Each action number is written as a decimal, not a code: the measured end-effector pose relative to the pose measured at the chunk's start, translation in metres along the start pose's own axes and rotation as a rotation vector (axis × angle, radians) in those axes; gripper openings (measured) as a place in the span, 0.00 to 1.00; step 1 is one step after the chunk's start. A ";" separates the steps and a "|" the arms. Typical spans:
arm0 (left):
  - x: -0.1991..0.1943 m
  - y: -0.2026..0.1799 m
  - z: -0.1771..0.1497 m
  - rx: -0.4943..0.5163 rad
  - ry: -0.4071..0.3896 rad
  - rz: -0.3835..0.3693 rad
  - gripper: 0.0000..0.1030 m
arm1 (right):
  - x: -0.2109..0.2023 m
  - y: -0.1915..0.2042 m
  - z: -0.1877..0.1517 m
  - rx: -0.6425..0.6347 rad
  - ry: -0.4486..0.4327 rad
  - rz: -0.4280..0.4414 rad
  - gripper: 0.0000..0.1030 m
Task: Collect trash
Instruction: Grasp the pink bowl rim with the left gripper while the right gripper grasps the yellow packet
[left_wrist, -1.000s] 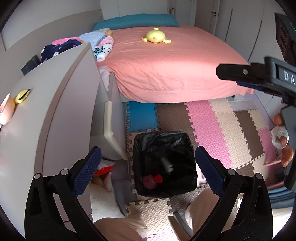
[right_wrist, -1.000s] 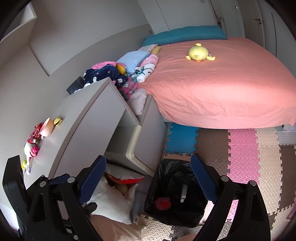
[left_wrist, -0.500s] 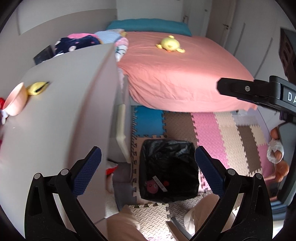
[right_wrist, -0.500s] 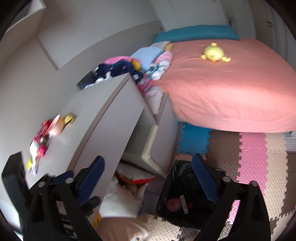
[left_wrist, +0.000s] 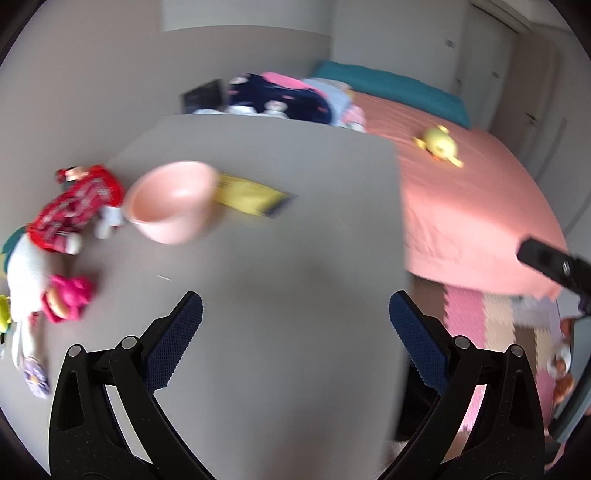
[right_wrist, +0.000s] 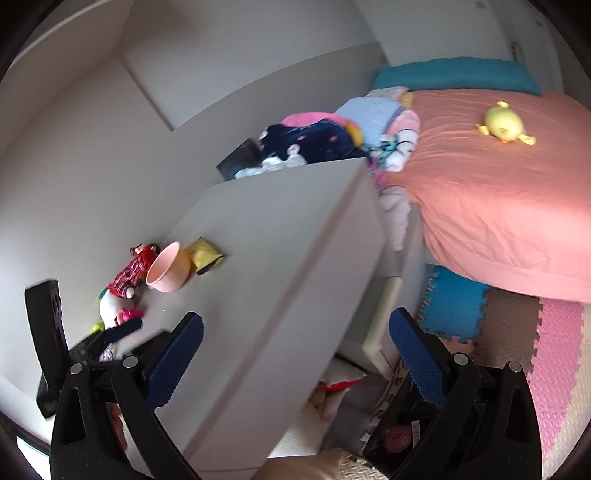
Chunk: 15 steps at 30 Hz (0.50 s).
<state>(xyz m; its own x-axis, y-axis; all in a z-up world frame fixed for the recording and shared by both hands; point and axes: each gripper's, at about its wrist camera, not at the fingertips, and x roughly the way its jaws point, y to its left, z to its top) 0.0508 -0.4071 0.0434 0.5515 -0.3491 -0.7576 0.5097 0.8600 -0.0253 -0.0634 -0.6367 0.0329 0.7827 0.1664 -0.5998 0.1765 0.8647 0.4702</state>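
A yellow wrapper (left_wrist: 251, 194) lies on the grey desk top (left_wrist: 295, 258) behind a pink bowl (left_wrist: 171, 201); both also show in the right wrist view, wrapper (right_wrist: 203, 254) and bowl (right_wrist: 168, 267). My left gripper (left_wrist: 295, 321) is open and empty, above the desk, short of the wrapper. My right gripper (right_wrist: 295, 338) is open and empty over the desk's right edge. The black-lined trash bin (right_wrist: 402, 432) stands on the floor at the bottom of the right wrist view, with a red item inside.
Toys lie at the desk's left: a red plaid doll (left_wrist: 74, 206), a pink figure (left_wrist: 66, 297). A pink bed (right_wrist: 498, 192) with a yellow plush (right_wrist: 504, 122) and a clothes pile (right_wrist: 325, 140) lies beyond. Foam mats (right_wrist: 554, 350) cover the floor.
Both grippers have swung left and up from the trash bin toward the desk top. The bowl, wrapper and toys are now in front of the left gripper; the bin has left its view.
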 end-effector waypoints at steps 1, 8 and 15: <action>0.002 0.012 0.005 -0.020 -0.003 0.018 0.95 | 0.006 0.006 0.002 -0.011 0.006 0.006 0.97; 0.025 0.082 0.035 -0.197 -0.006 0.057 0.95 | 0.055 0.043 0.015 -0.074 0.089 0.013 0.97; 0.051 0.117 0.058 -0.299 -0.002 0.070 0.92 | 0.092 0.083 0.024 -0.204 0.106 -0.005 0.97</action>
<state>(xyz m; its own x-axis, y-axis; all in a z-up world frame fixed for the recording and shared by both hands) 0.1769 -0.3456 0.0398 0.5793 -0.2859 -0.7633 0.2536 0.9532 -0.1646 0.0371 -0.5607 0.0324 0.7129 0.2017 -0.6716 0.0473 0.9417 0.3330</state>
